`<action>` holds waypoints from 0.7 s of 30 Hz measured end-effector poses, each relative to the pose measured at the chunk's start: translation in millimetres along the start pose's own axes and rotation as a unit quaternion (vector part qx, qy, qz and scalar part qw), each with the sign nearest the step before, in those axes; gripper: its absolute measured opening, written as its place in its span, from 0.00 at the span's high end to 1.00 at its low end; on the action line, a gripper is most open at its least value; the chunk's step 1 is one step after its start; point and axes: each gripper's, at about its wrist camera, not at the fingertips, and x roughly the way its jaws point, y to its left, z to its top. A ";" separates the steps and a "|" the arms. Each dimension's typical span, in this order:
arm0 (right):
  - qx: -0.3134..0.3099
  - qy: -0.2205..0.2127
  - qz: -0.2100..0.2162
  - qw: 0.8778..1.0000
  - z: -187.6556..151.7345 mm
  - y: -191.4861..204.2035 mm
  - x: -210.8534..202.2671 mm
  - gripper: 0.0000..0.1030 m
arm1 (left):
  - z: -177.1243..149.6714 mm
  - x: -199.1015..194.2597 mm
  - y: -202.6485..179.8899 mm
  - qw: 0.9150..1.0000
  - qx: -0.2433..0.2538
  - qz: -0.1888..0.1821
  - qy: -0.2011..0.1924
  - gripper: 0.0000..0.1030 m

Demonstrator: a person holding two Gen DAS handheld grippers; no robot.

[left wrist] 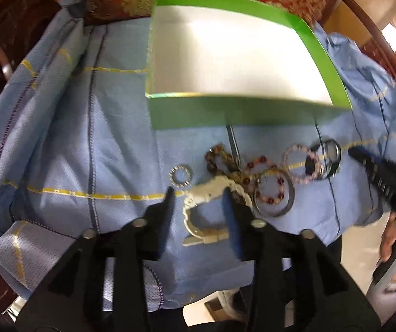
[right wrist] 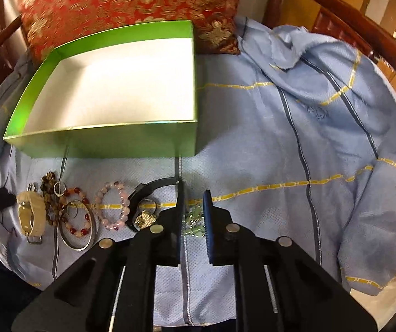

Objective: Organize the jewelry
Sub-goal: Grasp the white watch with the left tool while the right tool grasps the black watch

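Observation:
A row of jewelry lies on the blue cloth [right wrist: 281, 138] in front of the green box [right wrist: 101, 141], which holds nothing. My left gripper [left wrist: 199, 196] points down, open, with a cream bracelet [left wrist: 206, 191] lying between its fingers. To its right lie a brown bead bracelet [left wrist: 220, 157], a red bead bracelet [left wrist: 281, 181] inside a silver bangle [left wrist: 289, 202], a pink bead bracelet [left wrist: 303, 179] and a black band [left wrist: 333, 155]. My right gripper [right wrist: 193, 196] is shut on a glittery silver-green piece [right wrist: 195, 221] at the row's right end.
A small silver ring [left wrist: 173, 175] lies left of the cream bracelet. A gold piece [right wrist: 145, 217] sits by the black band. A red patterned cushion [right wrist: 114, 0] stands behind the box. Wooden chair arms [right wrist: 364, 36] curve around the seat. A hand [left wrist: 391, 238] holds the right gripper.

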 end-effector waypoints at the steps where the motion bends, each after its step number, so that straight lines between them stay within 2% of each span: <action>1: -0.001 0.001 -0.002 1.000 1.0 -0.3 1.4 0.87 | -1.7 4.8 -3.9 1.000 0.010 0.005 0.007 0.59; 6: -0.027 0.020 -0.027 0.999 2.1 12.4 22.1 0.84 | -2.1 31.4 -11.5 0.998 0.021 0.046 0.036 0.60; 10: -0.008 0.019 -0.018 1.000 0.3 10.2 26.4 0.84 | 0.9 41.8 -12.5 0.997 0.014 0.062 0.040 0.78; 12: 0.010 0.007 0.001 1.000 3.6 4.5 20.1 0.83 | 3.0 39.7 -12.1 0.997 0.008 0.065 0.030 0.81; 13: 0.012 0.002 0.007 1.000 5.1 3.6 17.2 0.76 | 4.2 39.0 -11.3 0.997 0.004 0.069 0.027 0.87; 14: 0.008 -0.001 0.010 1.000 5.6 5.0 13.5 0.59 | 4.9 38.8 -10.5 0.997 0.001 0.075 0.025 0.91; 16: -0.010 -0.010 0.015 1.000 6.1 11.4 6.1 0.47 | 7.1 38.8 -10.2 0.997 -0.004 0.078 0.022 0.91; 21: -0.048 -0.006 -0.002 0.999 1.6 28.6 11.3 0.48 | 11.0 44.1 -17.9 0.996 0.005 0.088 0.025 0.90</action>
